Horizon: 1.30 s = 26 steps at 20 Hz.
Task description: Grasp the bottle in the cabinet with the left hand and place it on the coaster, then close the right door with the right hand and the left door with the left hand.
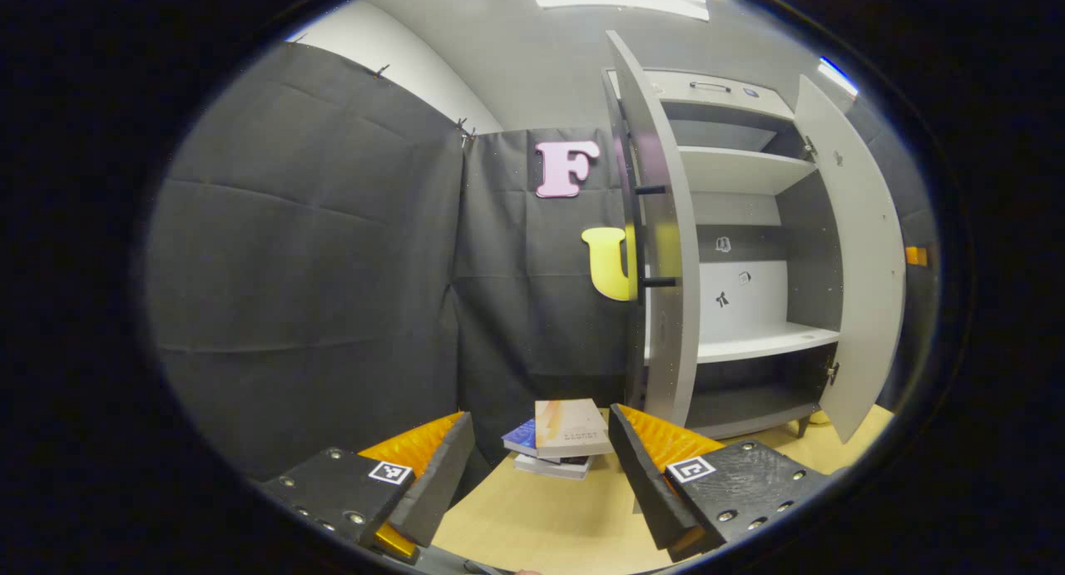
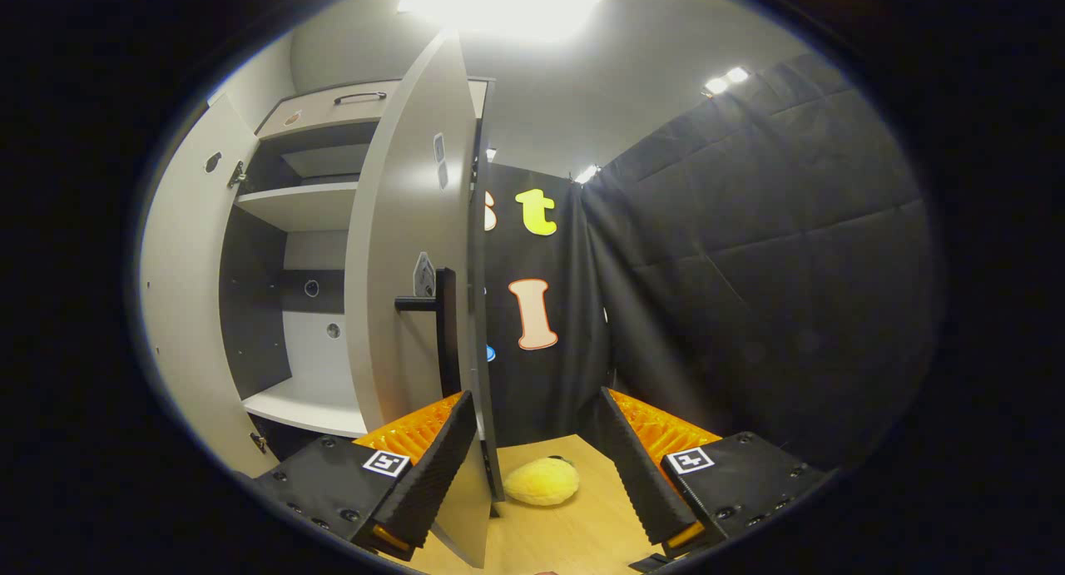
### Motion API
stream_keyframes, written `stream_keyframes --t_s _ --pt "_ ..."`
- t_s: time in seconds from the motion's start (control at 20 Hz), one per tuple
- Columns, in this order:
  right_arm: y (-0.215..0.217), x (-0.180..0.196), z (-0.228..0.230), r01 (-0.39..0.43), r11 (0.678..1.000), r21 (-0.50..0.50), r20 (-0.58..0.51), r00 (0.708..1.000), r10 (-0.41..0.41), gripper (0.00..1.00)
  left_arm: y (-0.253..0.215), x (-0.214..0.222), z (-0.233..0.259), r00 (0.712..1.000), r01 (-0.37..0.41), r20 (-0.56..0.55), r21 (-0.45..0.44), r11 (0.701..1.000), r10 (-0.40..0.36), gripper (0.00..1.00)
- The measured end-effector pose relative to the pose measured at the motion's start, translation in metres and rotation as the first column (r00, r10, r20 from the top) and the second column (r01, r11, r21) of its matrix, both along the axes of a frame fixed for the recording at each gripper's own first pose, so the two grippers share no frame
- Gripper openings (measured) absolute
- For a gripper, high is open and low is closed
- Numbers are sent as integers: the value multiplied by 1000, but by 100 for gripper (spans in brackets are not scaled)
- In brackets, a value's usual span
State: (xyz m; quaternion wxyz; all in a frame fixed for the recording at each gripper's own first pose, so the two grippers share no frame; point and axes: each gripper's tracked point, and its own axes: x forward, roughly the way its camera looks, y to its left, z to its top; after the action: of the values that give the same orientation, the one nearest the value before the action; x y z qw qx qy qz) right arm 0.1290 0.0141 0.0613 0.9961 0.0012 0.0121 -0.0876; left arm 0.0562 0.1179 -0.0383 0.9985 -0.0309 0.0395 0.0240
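A: Risk? The tall grey two-door cabinet (image 1: 749,250) stands open, shelves bare; no bottle or coaster is visible.
B: The right door (image 2: 408,250) is edge-on beside the released right claw (image 2: 537,467); a glancing push could slip.
A: The left claw (image 1: 541,467), also released, sees stacked books (image 1: 557,446).
B: The right gripper view adds a yellow lemon-like toy (image 2: 541,481) on the tabletop (image 2: 574,533).
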Motion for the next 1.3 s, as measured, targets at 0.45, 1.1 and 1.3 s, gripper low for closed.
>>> stream_keyframes --t_s 0.45,1.1,1.3 --pt "67 16 -6 -116 993 27 4 993 116 96 28 2 -7 1000 -27 -6 -6 1000 27 100" --pt "89 30 -13 -195 980 29 4 981 195 96 57 4 10 999 -49 -10 -27 998 48 95" --pt "54 14 -19 -154 988 14 -8 988 154 96 49 44 47 1000 -1 29 -66 998 3 95"
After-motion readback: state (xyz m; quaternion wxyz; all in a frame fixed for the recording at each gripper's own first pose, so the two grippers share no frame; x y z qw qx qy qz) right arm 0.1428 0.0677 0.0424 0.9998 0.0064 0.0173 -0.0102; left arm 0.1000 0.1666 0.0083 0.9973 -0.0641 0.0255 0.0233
